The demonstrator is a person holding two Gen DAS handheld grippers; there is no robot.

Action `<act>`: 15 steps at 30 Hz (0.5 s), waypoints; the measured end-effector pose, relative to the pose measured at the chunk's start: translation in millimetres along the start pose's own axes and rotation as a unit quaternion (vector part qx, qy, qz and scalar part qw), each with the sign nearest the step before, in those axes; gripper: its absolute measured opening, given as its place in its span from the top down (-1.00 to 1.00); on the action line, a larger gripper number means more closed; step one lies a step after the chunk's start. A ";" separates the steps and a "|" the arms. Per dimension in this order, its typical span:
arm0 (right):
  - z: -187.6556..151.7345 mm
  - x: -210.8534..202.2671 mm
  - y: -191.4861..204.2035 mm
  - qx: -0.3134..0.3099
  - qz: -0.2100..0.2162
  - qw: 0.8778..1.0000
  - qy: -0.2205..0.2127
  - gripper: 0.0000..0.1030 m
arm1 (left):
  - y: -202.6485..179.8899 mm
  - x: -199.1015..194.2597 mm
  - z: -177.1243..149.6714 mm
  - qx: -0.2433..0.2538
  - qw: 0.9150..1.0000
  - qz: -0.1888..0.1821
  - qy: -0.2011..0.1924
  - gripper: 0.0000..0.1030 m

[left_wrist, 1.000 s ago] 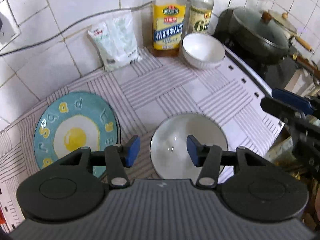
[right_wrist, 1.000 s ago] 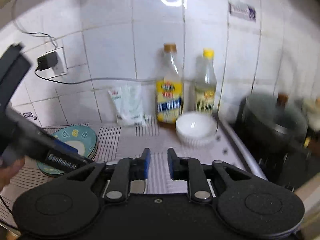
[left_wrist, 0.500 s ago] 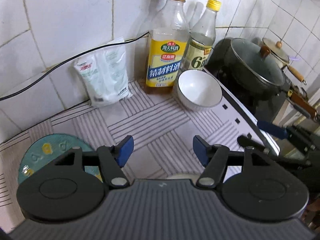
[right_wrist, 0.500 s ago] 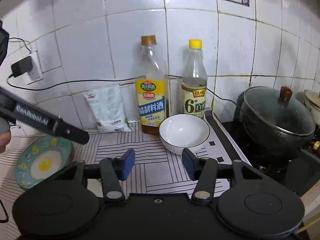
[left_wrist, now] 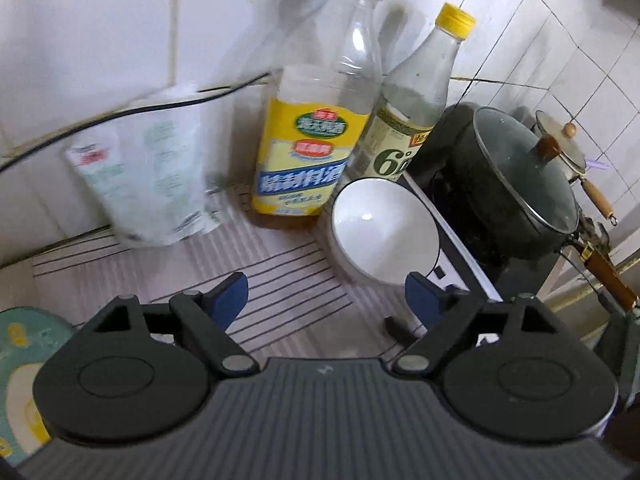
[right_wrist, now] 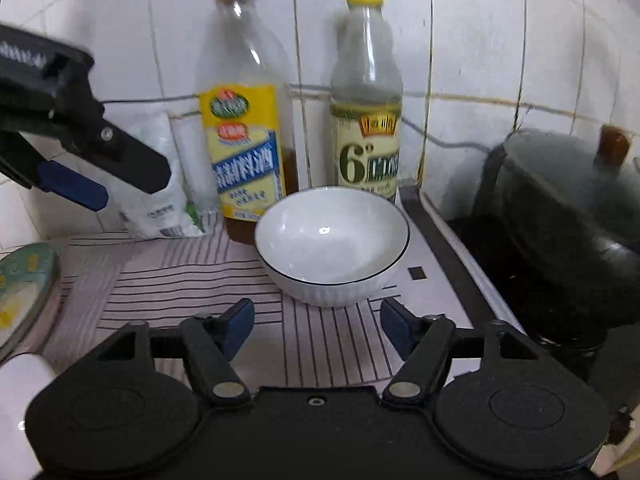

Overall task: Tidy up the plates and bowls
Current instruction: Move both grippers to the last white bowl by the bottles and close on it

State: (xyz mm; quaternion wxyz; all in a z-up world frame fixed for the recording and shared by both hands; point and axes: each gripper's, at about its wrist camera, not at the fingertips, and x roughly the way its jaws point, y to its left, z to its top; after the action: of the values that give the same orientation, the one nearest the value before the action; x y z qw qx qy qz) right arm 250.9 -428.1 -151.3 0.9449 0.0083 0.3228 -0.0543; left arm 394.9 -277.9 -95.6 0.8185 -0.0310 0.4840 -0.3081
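A white bowl (right_wrist: 332, 240) with a thin dark rim stands on the striped mat in front of two bottles; the left wrist view has the same bowl (left_wrist: 384, 232) ahead and right. My right gripper (right_wrist: 317, 326) is just short of the bowl, its jaws opening, nothing between them. My left gripper (left_wrist: 325, 300) hovers over the mat left of the bowl, its jaws also opening and empty; it shows as the left gripper (right_wrist: 80, 184) at the left of the right wrist view. A teal plate (left_wrist: 16, 360) with a fried-egg picture lies at the far left, also teal plate (right_wrist: 24, 280).
Behind the bowl stand a yellow-label bottle (right_wrist: 244, 140) and a yellow-capped vinegar bottle (right_wrist: 366, 120) against the tiled wall. A white packet (left_wrist: 148, 184) leans on the wall. A black lidded pot (left_wrist: 516, 184) sits on the stove at right.
Both grippers have moved toward the back corner and the white bowl, which now looks much nearer. Both pairs of jaws have spread wider. The grey plate has dropped out of view.
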 end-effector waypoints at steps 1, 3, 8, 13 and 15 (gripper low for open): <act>-0.1 7.9 -3.7 0.006 0.008 1.000 0.001 -0.67 | -2.9 8.5 1.8 0.004 1.000 0.002 -0.002 -0.73; -0.7 20.3 -8.2 0.008 0.028 1.000 0.000 -0.68 | -6.5 31.1 5.7 0.013 1.000 0.015 -0.002 -0.76; -2.2 48.9 -12.1 -0.017 0.013 1.000 0.020 -0.72 | 0.9 75.6 13.7 -0.041 0.998 -0.001 0.044 -0.74; -7.6 57.1 -15.8 -0.031 0.018 0.999 -0.010 -0.69 | -8.6 85.0 11.4 -0.065 0.996 0.011 0.052 -0.63; -7.3 59.6 -12.3 -0.054 0.016 0.998 -0.014 -0.70 | -13.9 88.7 12.5 -0.071 0.996 0.020 0.050 -0.43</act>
State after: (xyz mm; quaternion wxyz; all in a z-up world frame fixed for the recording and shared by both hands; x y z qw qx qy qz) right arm 292.0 -445.7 -193.2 0.9492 -0.0385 0.3117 -0.0221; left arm 428.7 -339.6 -152.6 0.7949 -0.0638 0.5455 -0.2578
